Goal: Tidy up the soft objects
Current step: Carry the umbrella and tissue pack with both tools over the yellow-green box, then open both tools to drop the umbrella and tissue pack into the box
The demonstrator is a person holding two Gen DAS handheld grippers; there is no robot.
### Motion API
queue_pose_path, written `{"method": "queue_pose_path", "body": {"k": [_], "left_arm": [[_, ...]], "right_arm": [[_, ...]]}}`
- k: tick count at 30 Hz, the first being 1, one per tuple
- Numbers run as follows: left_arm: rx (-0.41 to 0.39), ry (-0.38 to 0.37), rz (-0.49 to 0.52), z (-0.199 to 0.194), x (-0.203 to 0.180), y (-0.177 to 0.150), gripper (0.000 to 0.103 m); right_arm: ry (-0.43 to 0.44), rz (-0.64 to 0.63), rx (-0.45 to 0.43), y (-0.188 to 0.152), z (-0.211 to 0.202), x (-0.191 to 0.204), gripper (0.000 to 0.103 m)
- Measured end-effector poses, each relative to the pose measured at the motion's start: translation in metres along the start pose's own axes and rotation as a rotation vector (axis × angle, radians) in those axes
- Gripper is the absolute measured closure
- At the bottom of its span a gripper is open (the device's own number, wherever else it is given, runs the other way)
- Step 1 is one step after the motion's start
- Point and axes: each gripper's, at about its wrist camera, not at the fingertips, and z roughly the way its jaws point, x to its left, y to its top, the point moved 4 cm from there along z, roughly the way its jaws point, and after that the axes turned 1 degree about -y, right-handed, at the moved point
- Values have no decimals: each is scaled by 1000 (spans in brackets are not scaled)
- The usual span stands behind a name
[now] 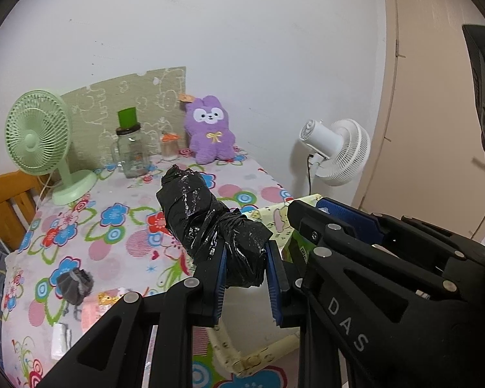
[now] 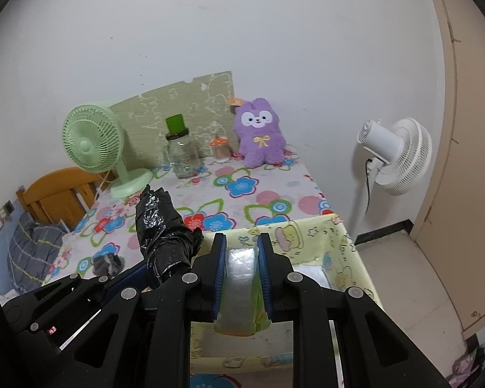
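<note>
Left gripper [image 1: 246,270] clamped with blue pads [image 1: 220,271] on the near end of a roll of crumpled black plastic bags [image 1: 207,223]. Roll sticking up and away from the jaws, raised above the table. Seen from the right wrist camera as a dark bundle [image 2: 163,229] just left of the right gripper.

Right gripper [image 2: 241,271] closed on a clear plastic-wrapped packet [image 2: 239,286], pads pressing both flat sides. Greenish edge showing along the packet's right side, orange tint at its bottom. Contents not readable.

Directly below and ahead of both grippers: a pale yellow fabric storage box [image 2: 310,232] printed with cartoon figures, open at the top, sitting at the near right corner of the table. Something pale and glossy inside it, too unclear to identify.

Beyond: a table under a floral tablecloth [image 1: 119,226] in pink, blue and red. On the cloth at near left, a small grey bundled item [image 1: 74,284], and closer still some small pale packets [image 1: 93,310].

Along the far edge, against a white wall: a mint-green desk fan [image 1: 38,135] at left, a glass jar [image 1: 131,152] with a dark lid and a green piece on top, a small container with an orange top [image 1: 169,145], and a purple plush toy [image 1: 210,129] sitting upright. Behind these, a green patterned panel [image 1: 129,97] leaning on the wall.

To the right of the table, a white standing fan [image 2: 394,155] on the floor. At far left, a wooden chair back [image 2: 58,190] and dark checked fabric [image 2: 32,249].
</note>
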Motion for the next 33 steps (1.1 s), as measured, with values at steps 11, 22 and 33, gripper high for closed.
{"method": "queue_pose_path", "body": {"k": [11, 22, 33], "left_arm": [[69, -48, 19, 31, -16, -5, 81], [140, -65, 27, 58, -22, -16, 70], [152, -74, 27, 62, -22, -20, 30]], "right_arm": [[-56, 29, 30, -6, 21, -27, 80], [-95, 73, 71, -13, 43, -48, 80], [-91, 91, 126, -23, 53, -52, 72]]}}
